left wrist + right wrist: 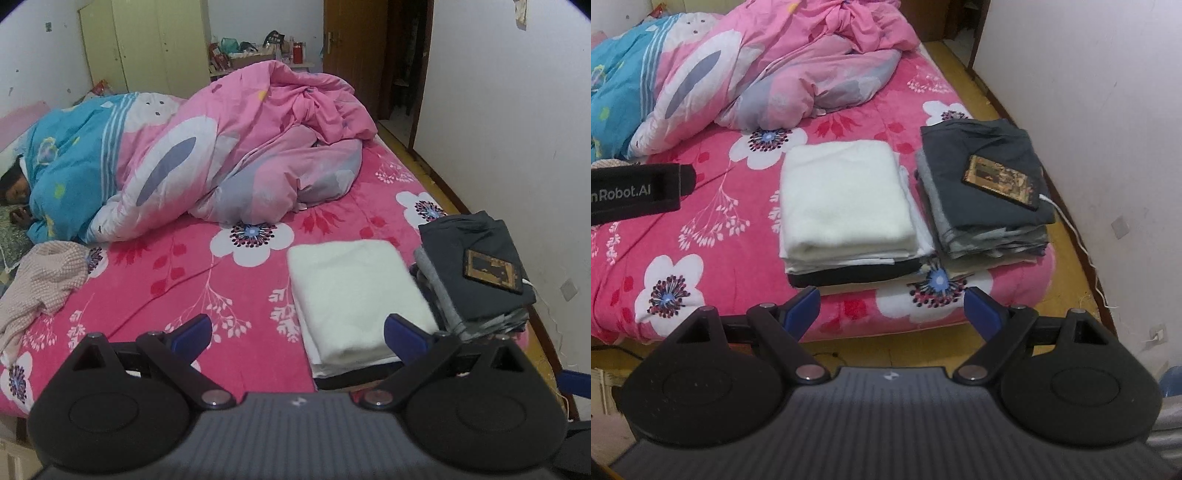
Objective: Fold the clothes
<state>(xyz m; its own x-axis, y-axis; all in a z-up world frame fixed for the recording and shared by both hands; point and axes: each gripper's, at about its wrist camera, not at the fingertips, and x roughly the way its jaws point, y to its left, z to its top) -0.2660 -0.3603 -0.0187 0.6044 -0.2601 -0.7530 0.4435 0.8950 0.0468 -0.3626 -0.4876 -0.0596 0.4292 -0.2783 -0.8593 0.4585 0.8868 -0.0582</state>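
A folded white garment (354, 299) (846, 199) tops a small pile on the pink floral bed (207, 280) (713, 236). Beside it, to the right, stands a stack of folded grey clothes (476, 273) (986, 192) with a phone (493, 271) (1001, 181) on top. An unfolded pink checked garment (40, 284) lies crumpled at the bed's left. My left gripper (297, 330) hangs open above the bed, just before the white pile, empty. My right gripper (890, 306) is open and empty, held off the bed's near edge in front of both piles. The left gripper's body (639, 192) shows in the right wrist view.
A person (16, 192) lies at the far left under a blue and pink quilt (207, 147) (738, 66) that fills the back of the bed. A white cable (1082, 251) runs from the phone down the right wall. A wardrobe (147, 44) and doorway (402, 55) stand behind.
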